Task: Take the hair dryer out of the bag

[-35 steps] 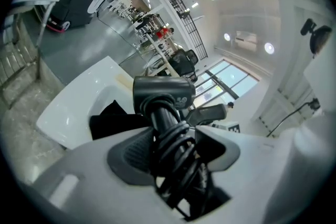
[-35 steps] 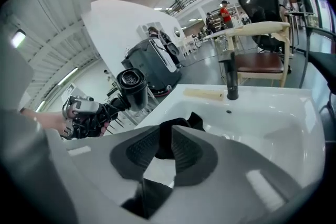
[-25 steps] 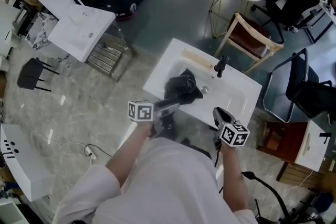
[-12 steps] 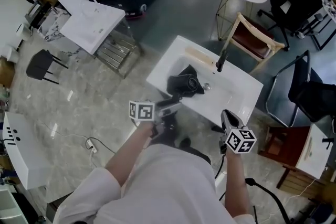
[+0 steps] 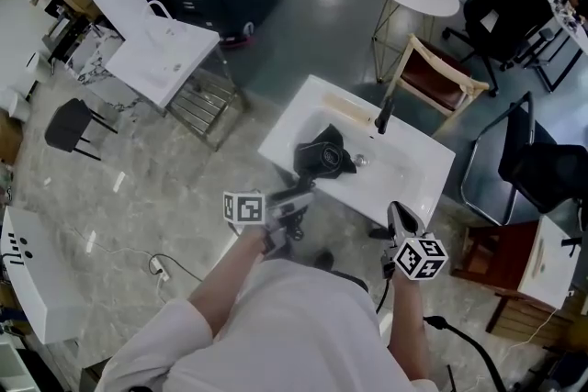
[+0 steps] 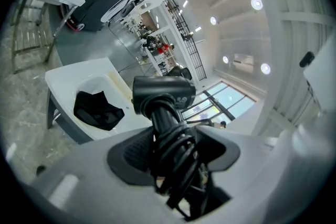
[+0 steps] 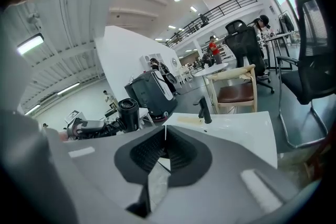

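The hair dryer (image 6: 163, 94) was already out of the black bag (image 5: 322, 156) lying in the sink (image 5: 418, 162), clamped by its handle in the left gripper (image 6: 170, 152), while the right gripper (image 7: 164, 136) was closed and empty, so the task seemed almost finished.

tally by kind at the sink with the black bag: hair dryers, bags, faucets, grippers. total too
hair dryer: 1, clamped in the left gripper
bag: 1, black, lying in the sink
faucet: 1, black
grippers: 2, the right gripper shut and empty
total: 5
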Action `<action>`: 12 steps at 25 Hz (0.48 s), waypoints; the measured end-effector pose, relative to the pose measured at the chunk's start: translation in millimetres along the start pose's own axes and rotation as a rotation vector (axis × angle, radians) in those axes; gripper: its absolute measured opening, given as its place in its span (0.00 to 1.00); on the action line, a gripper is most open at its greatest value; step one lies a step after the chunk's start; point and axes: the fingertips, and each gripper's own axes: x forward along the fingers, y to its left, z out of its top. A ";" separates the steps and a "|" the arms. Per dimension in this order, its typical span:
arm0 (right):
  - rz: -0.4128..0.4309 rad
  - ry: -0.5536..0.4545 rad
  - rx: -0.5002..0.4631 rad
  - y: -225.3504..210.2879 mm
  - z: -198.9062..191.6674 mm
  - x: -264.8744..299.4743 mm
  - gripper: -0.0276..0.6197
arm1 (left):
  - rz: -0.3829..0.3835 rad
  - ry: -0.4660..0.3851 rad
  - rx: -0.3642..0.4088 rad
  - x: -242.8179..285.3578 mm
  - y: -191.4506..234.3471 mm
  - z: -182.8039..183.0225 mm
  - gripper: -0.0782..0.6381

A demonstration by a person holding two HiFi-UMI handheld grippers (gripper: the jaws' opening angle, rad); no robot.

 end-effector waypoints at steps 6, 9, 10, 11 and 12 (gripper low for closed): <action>-0.028 -0.042 0.016 8.5 -0.8 -4.1 0.05 | -0.022 0.006 0.011 -14.4 -1.2 8.2 0.45; -0.039 -0.052 0.009 8.6 -0.4 -5.0 0.05 | -0.032 0.010 0.013 -15.9 -1.7 10.8 0.45; -0.039 -0.055 0.006 8.8 -0.4 -5.2 0.05 | -0.034 0.012 0.013 -15.9 -1.7 10.9 0.45; -0.039 -0.059 0.001 9.7 -0.1 -5.1 0.05 | -0.037 0.014 0.014 -16.3 -1.6 11.0 0.45; -0.039 -0.064 -0.005 11.2 0.7 -4.6 0.05 | -0.040 0.015 0.015 -17.1 -1.6 11.4 0.45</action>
